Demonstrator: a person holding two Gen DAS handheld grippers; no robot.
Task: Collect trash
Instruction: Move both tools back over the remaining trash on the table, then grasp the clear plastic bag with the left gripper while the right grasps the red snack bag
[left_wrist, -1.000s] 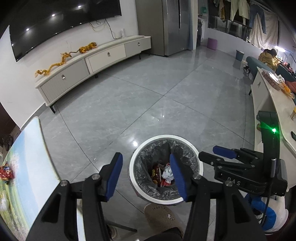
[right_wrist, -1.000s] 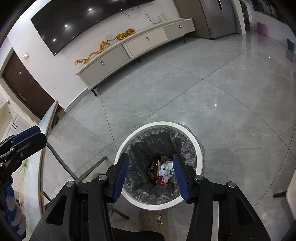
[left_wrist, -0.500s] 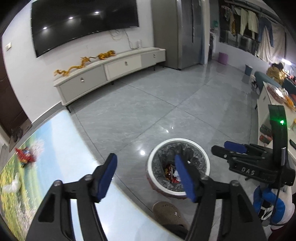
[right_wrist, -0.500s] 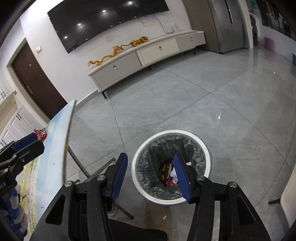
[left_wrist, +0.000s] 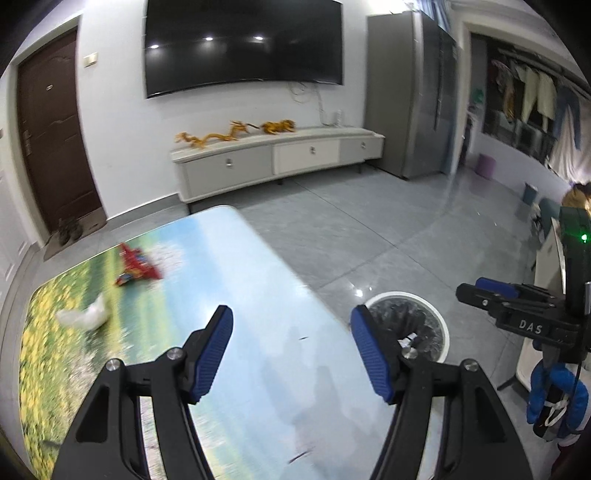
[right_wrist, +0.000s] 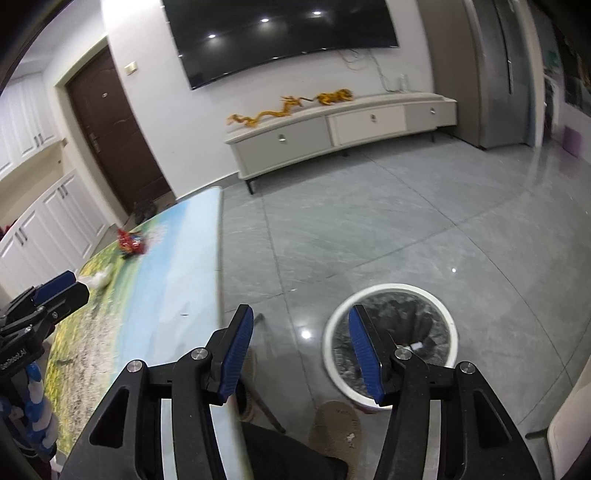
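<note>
A red snack wrapper (left_wrist: 137, 268) and a crumpled white wrapper (left_wrist: 85, 315) lie at the far left of the landscape-print table (left_wrist: 236, 280). They also show in the right wrist view: red wrapper (right_wrist: 130, 242), white wrapper (right_wrist: 96, 279). A white trash bin (left_wrist: 439, 325) with a dark liner stands on the floor right of the table; some trash shows inside. My left gripper (left_wrist: 295, 354) is open and empty above the table. My right gripper (right_wrist: 300, 356) is open and empty, between the table edge and the bin (right_wrist: 391, 291).
A TV cabinet (left_wrist: 277, 162) stands along the far wall under a big screen. A brown door (left_wrist: 51, 147) is at the far left. A white side table (left_wrist: 546, 295) is at the right. A slippered foot (right_wrist: 332, 428) is near the bin.
Both grippers have lifted and swung left from over the bin toward the table. The table top and its wrappers have come into view. Both stay open.
</note>
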